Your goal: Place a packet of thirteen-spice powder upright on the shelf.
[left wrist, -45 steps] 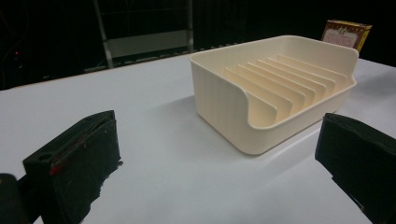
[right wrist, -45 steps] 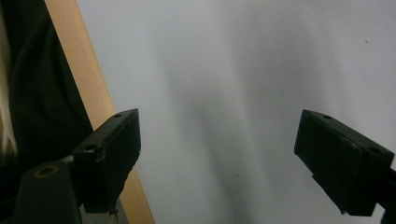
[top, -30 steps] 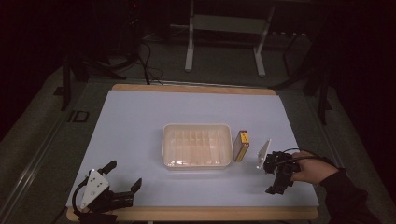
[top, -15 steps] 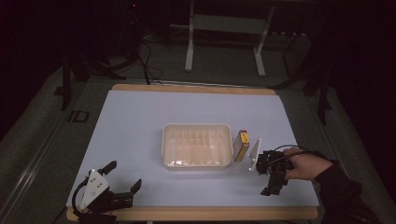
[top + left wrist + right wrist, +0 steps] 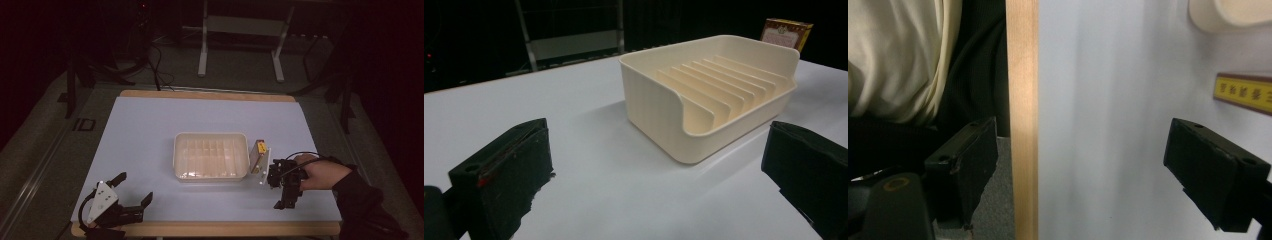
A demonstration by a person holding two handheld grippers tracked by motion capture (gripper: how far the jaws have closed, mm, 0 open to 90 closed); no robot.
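While the white table (image 5: 150, 130) lay lit, the cream tray (image 5: 211, 156) sat mid-table, and a small yellow box (image 5: 258, 155) stood just beside its right end, long axis running away from the person. The left gripper (image 5: 131, 192) rested near the front edge, jaws apart and empty. The right gripper (image 5: 286, 192), jaws just widened with nothing between, had shifted leftward toward the box since a second before.
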